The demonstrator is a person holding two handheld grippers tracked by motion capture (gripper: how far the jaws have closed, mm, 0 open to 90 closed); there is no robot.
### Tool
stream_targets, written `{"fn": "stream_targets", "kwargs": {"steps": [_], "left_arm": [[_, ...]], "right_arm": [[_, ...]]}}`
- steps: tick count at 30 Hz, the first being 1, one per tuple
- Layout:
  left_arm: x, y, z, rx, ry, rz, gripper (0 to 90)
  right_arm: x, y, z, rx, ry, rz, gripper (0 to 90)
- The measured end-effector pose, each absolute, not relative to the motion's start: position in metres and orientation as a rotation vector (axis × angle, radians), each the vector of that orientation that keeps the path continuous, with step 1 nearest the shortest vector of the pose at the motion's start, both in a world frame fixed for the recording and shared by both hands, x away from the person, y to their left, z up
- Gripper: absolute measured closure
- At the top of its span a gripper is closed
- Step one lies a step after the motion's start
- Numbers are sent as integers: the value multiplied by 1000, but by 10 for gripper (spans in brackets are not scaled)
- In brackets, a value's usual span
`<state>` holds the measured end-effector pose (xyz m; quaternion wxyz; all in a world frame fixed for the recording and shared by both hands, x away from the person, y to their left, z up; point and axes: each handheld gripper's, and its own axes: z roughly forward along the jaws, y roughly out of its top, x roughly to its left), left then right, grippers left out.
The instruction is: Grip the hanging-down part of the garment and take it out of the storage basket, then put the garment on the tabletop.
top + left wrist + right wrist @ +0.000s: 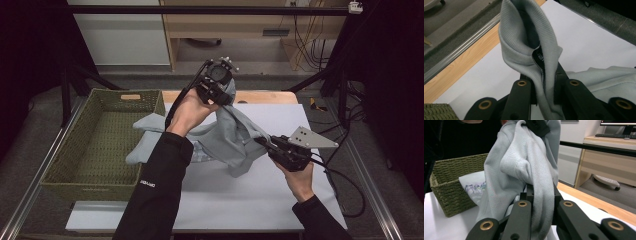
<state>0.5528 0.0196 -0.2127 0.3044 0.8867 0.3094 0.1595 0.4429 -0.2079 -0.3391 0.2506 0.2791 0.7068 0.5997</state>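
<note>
A pale grey-blue sweatshirt (230,137) hangs between both grippers above the white table cover (250,195). My left gripper (220,90) is raised at the far middle, shut on the ribbed collar (524,47) with its black neck label showing. My right gripper (265,142) is lower and to the right, shut on a fold of the sweatshirt (534,177). One sleeve trails left over the rim of the green woven basket (100,145). In the right gripper view the left gripper (537,126) shows at the top, holding the cloth.
The green woven basket (451,185) stands at the table's left. A wooden strip (265,96) runs along the table's far edge. Black frame bars and cables stand behind and to the right. A cable (345,185) trails from my right gripper.
</note>
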Motion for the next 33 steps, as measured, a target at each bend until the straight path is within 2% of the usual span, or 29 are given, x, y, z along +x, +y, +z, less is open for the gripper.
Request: {"fn": "stream_targets", "kwargs": {"steps": [12,15,16,17,18,19,22,23,29,33], "left_arm": [[550,8,-213,2366,791,412,797],[550,6,-215,2375,784,411,797],[550,5,-216,2376,787,417,797],[552,6,-220,2383,805,425,797],[554,6,-223,2386,807,423,797],[554,6,-223,2386,807,423,797],[557,8,-231,2395,820,431,797],[559,9,-235,2402,826,426,797],[559,11,-246,2398,836,412,797],[558,14,-252,2397,822,409,796]], "right_arm": [[437,-220,-335,758,1921,1621,846],[438,-219,-343,766,1934,1620,815],[439,-219,-347,763,1943,1633,761],[439,-217,-356,766,1936,1636,552],[438,-217,-360,767,1921,1629,492],[438,-217,-360,767,1921,1629,492],[436,-218,-369,781,1871,1630,220],[435,-220,-372,823,1855,1611,104],[431,-229,-377,873,1796,1632,20],[426,-233,-380,897,1769,1655,5]]}}
